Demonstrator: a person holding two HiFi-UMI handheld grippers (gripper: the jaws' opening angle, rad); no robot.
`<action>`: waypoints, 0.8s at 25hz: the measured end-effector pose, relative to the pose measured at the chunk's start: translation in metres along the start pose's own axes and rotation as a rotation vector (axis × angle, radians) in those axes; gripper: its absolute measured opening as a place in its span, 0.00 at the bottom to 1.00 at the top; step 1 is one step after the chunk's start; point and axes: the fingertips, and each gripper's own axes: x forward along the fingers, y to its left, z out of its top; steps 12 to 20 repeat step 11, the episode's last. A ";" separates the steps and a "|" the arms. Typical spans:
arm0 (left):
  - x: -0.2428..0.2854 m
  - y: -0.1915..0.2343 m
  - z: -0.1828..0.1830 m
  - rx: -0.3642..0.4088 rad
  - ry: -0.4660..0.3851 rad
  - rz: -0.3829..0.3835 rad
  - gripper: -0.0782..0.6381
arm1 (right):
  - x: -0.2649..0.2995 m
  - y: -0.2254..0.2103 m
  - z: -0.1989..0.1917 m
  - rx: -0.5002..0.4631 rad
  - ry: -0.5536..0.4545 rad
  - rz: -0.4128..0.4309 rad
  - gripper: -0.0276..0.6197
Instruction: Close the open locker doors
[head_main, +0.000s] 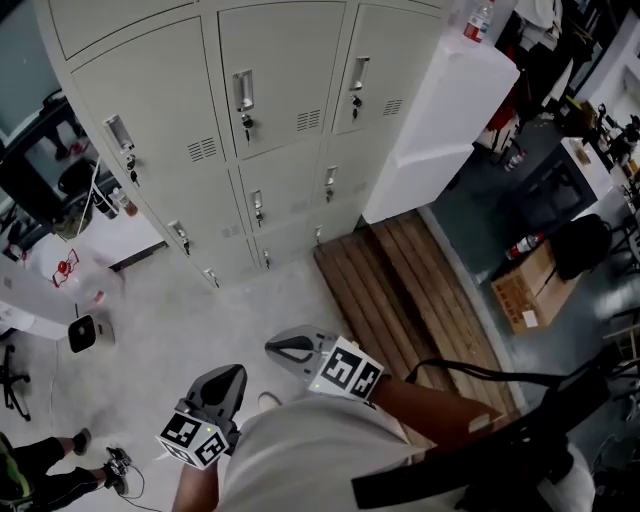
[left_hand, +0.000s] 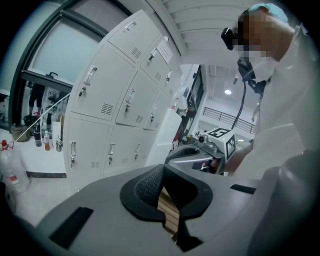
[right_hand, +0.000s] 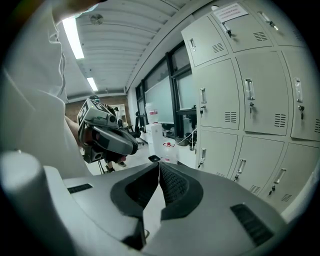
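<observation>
The grey locker bank (head_main: 280, 90) stands ahead, and every door I can see on it lies flush and closed, with handles and keys showing. The lockers (left_hand: 105, 95) fill the left of the left gripper view, and the lockers (right_hand: 250, 100) fill the right of the right gripper view. My left gripper (head_main: 225, 385) and right gripper (head_main: 290, 347) hang close to my body, well short of the lockers. The left gripper (left_hand: 162, 167) has its jaws together with nothing in them. The right gripper (right_hand: 159, 164) is also shut and empty.
A wooden pallet (head_main: 410, 290) lies on the floor right of the lockers, beside a tall white cabinet (head_main: 440, 130). A cardboard box (head_main: 525, 290) and a fire extinguisher (head_main: 525, 245) sit further right. At left are a white table (head_main: 60, 270) and a small white device (head_main: 85, 333).
</observation>
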 end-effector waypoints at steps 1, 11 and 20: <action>-0.002 0.002 -0.001 0.000 0.001 -0.006 0.12 | 0.003 0.001 0.000 0.002 0.000 -0.004 0.07; -0.024 0.011 -0.002 0.008 -0.006 -0.058 0.12 | 0.023 0.020 0.005 0.012 0.016 -0.039 0.07; -0.024 0.011 -0.002 0.008 -0.006 -0.058 0.12 | 0.023 0.020 0.005 0.012 0.016 -0.039 0.07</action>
